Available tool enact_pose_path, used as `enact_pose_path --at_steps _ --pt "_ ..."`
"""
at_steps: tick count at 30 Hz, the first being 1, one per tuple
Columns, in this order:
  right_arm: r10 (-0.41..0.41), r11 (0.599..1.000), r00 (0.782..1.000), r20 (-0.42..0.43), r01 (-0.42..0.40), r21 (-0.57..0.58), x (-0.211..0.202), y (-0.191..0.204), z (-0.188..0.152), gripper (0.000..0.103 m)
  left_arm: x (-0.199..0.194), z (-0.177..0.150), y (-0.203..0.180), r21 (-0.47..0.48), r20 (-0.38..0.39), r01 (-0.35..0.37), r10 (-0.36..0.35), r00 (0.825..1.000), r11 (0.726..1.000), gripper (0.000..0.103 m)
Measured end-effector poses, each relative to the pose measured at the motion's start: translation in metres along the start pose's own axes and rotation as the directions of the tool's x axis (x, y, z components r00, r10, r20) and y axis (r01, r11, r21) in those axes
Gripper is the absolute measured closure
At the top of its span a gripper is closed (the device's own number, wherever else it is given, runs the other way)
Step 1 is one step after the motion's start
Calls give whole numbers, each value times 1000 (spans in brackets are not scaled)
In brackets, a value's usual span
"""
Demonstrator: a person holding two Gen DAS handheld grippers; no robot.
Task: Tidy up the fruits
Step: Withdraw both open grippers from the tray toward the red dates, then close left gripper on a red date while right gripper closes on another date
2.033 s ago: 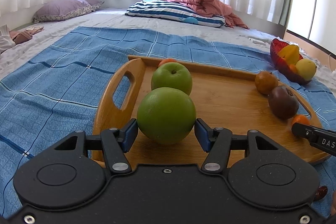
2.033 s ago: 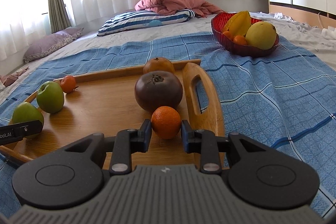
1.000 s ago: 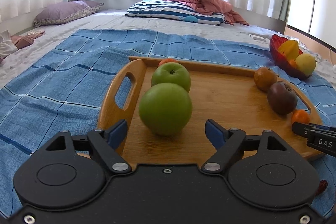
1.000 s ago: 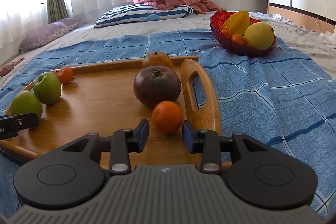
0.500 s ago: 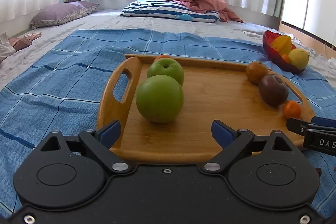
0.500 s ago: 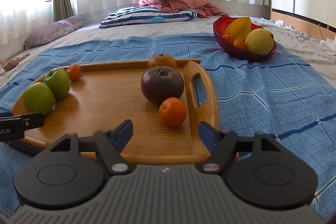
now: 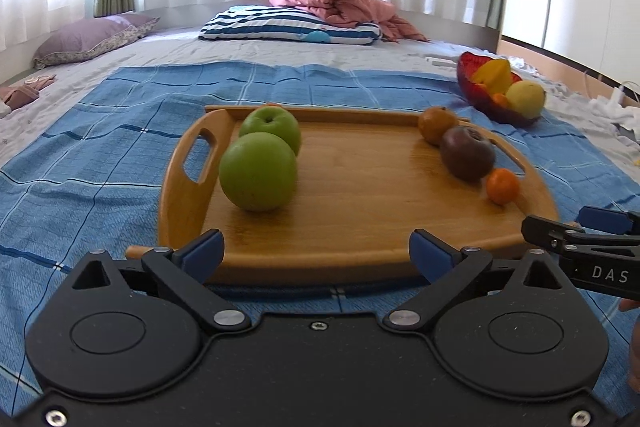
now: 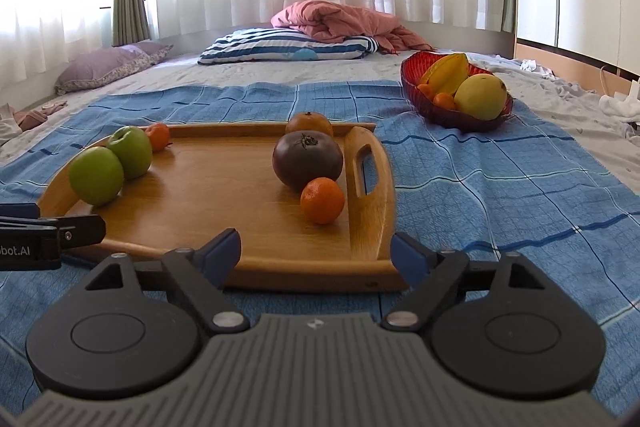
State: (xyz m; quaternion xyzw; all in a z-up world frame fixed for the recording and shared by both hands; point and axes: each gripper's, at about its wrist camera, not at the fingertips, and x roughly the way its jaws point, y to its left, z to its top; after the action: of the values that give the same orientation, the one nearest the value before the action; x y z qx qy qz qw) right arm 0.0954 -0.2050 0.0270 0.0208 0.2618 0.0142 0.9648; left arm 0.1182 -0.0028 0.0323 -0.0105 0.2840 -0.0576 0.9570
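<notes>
A wooden tray [image 7: 360, 187] [image 8: 224, 195] lies on the blue checked cloth. At its left end stand two green apples [image 7: 258, 171] [image 7: 272, 129], with a small orange fruit [image 8: 158, 136] behind them. At its right end are a brownish fruit [image 8: 309, 123], a dark purple fruit [image 8: 307, 159] and a small orange [image 8: 322, 200] in a row. My left gripper [image 7: 316, 255] is open and empty, just short of the tray's near edge. My right gripper [image 8: 316, 251] is open and empty before the tray's near right corner.
A red bowl [image 8: 460, 115] with a yellow starfruit, a yellow-green fruit and small oranges stands on the cloth, right of and beyond the tray. A striped pillow [image 8: 288, 49], pink blanket [image 8: 344, 23] and purple pillow [image 7: 92, 39] lie at the back. The bed ends at curtains.
My left gripper let go of the near green apple and my right gripper let go of the small orange. Both opened wide and drew back off the tray.
</notes>
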Motion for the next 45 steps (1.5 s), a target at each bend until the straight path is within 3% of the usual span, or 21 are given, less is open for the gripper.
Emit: enact_pose_path --at_steps 18,29,32,39,45 --pt "4 999 1000 2 -4 -53 -30 -3 -32 6 -26 -23 -25 49 -13 77 -76 997 996 3" --pt "36 991 999 -3 -36 -128 -35 1 -51 11 -44 -44 -40 137 -50 165 -159 986 977 3" --pt "45 989 999 0 -44 -139 -34 2 -54 15 -46 -49 -43 144 -63 187 -180 982 972 13" --pt "85 989 996 4 -84 -121 -32 0 -57 28 -41 -56 -48 132 -126 247 -231 965 960 58" --pt "115 984 993 12 -113 -137 -33 2 -60 43 -39 -54 -50 94 -116 244 -232 966 965 72"
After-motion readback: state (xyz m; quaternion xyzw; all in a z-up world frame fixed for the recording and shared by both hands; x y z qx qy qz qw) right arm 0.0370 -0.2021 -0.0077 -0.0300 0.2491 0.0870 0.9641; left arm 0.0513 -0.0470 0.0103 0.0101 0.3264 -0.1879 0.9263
